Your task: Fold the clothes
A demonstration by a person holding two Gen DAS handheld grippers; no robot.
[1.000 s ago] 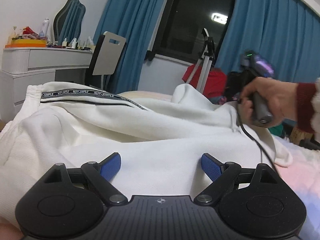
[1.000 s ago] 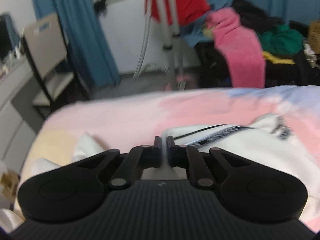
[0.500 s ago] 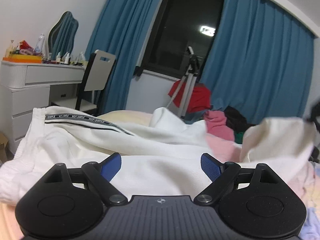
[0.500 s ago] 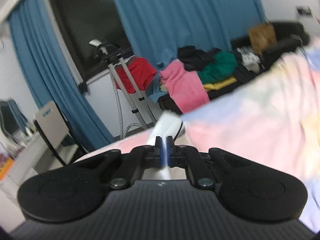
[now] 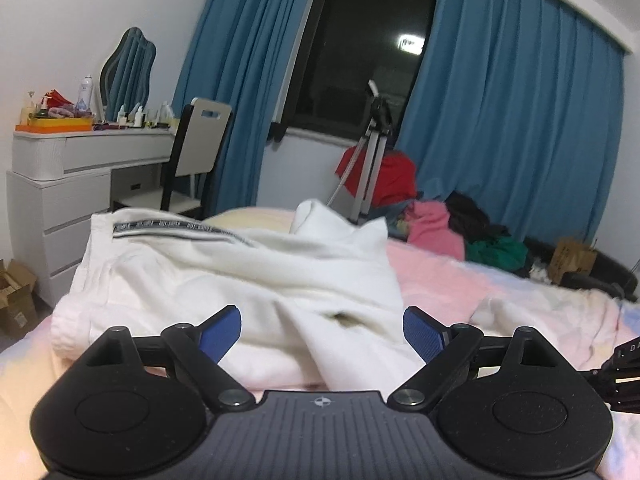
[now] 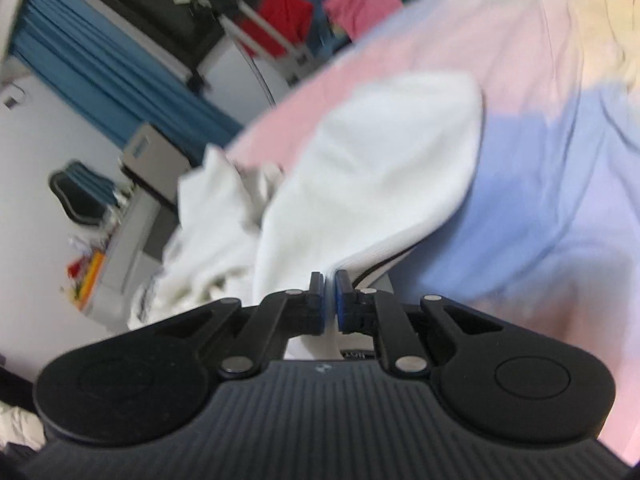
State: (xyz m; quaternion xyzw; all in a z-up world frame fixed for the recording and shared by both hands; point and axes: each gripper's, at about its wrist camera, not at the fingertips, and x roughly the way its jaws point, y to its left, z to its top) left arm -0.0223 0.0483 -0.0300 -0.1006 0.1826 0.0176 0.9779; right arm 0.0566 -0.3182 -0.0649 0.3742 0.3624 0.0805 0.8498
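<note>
A white garment with a black-striped band lies bunched on the pastel bed. My left gripper hovers just before its near edge, open, with nothing between its blue pads. In the right wrist view my right gripper pinches an edge of the white garment, and the cloth stretches away from the pads in a taut sheet over the bed. Its jaws are opening slightly, with the fabric still between them. That view is tilted and blurred.
A white dresser with bottles and a mirror stands at the left, with a chair beside it. A tripod and a pile of coloured clothes sit beyond the bed by blue curtains. Cardboard boxes lie on the floor.
My right gripper has swept across the bed and rolled, dragging the white fabric out with it. The hand holding it has left the left view. My left gripper has drawn back and risen.
</note>
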